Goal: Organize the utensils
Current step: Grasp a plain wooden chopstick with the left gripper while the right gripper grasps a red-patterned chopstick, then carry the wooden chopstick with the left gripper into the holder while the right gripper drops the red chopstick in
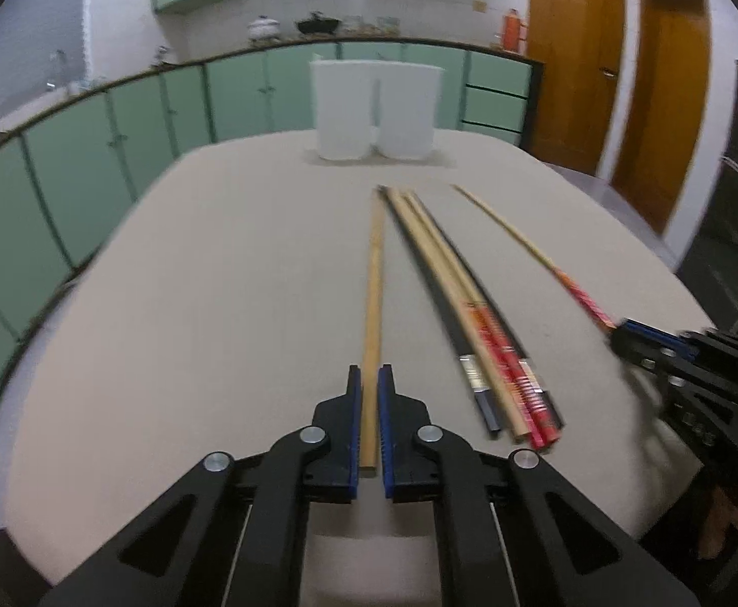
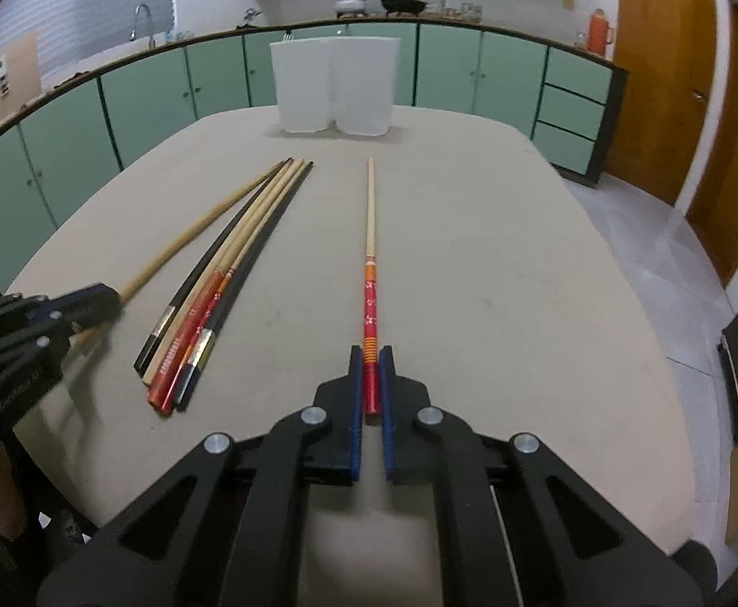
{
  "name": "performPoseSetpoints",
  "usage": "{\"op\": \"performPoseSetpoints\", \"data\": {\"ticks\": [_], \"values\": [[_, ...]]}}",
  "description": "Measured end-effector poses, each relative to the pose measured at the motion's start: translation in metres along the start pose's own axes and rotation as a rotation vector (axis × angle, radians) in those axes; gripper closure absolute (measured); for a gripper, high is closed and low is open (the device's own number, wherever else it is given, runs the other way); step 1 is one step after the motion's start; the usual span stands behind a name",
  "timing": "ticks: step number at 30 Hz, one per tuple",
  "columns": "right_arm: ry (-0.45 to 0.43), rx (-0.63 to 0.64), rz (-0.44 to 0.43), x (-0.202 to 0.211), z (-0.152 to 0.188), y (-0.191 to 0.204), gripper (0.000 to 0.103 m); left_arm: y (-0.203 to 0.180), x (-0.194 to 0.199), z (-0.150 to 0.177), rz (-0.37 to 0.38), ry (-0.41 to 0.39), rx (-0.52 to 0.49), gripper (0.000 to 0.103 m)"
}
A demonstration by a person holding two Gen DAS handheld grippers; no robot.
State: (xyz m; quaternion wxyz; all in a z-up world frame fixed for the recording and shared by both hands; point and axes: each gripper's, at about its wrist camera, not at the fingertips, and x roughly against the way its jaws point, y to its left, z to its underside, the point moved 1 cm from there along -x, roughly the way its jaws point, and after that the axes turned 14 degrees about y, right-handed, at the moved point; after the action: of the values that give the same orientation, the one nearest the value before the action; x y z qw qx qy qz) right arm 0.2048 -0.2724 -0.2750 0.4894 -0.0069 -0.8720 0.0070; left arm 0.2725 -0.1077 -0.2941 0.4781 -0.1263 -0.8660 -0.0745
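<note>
Left gripper [image 1: 370, 379]: your blue-padded jaws are clamped on the butt end of the plain wooden chopstick [image 1: 375, 273], with no gap showing beside it.
Plain wooden chopstick, axis: it lies flat on the table [image 1: 217, 263], long axis running straight away from you, butt in your jaws and narrow tip toward the white containers [image 1: 376, 109].
Plain wooden chopstick, material: bare tan wood, matte, with a squarish butt.
Right gripper [image 2: 370, 359]: your jaws are closed on the red handle of the red-handled chopstick [image 2: 370, 253]; its very end sits between the pads.
Red-handled chopstick, axis: it also points away from you, pale tip toward the containers, well apart from the bundle.
Red-handled chopstick, material: pale wood along the front, glossy red lacquer at the handle with orange bands and small white flower marks.
Loose chopsticks [image 2: 217, 283]: they lie on the table between your two grippers, tips fanned close together at the far end, butts nearer you; how many there are is hard to tell.
Loose chopsticks, materials: two black ones with a metallic band near a squared butt, pale wooden ones, and red lacquered handles.
White containers: two smooth, tall, rounded-corner tubs touching side by side at the far edge of the table.
Table: matte beige top with rounded corners.
</note>
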Motion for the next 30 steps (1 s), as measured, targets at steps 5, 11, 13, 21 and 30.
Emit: {"op": "performPoseSetpoints", "data": {"ticks": [5,11,13,21,30], "values": [[0.009,0.013,-0.029,0.003,0.008,0.002,0.094,0.001,-0.002,0.007,-0.006,0.027,0.008,0.090],[0.012,0.018,-0.027,0.000,0.008,0.002,0.094,0.004,-0.003,0.006,0.039,0.022,-0.010,0.085],[0.013,0.020,-0.030,0.001,0.008,0.001,0.098,0.004,-0.003,0.003,0.058,0.025,-0.011,0.096],[-0.047,0.019,-0.045,0.050,-0.011,-0.001,0.098,0.011,0.037,-0.019,0.114,0.005,0.032,0.096],[-0.127,0.110,-0.053,0.128,-0.065,-0.001,0.098,0.028,0.102,-0.068,0.127,-0.077,0.019,0.096]]}}
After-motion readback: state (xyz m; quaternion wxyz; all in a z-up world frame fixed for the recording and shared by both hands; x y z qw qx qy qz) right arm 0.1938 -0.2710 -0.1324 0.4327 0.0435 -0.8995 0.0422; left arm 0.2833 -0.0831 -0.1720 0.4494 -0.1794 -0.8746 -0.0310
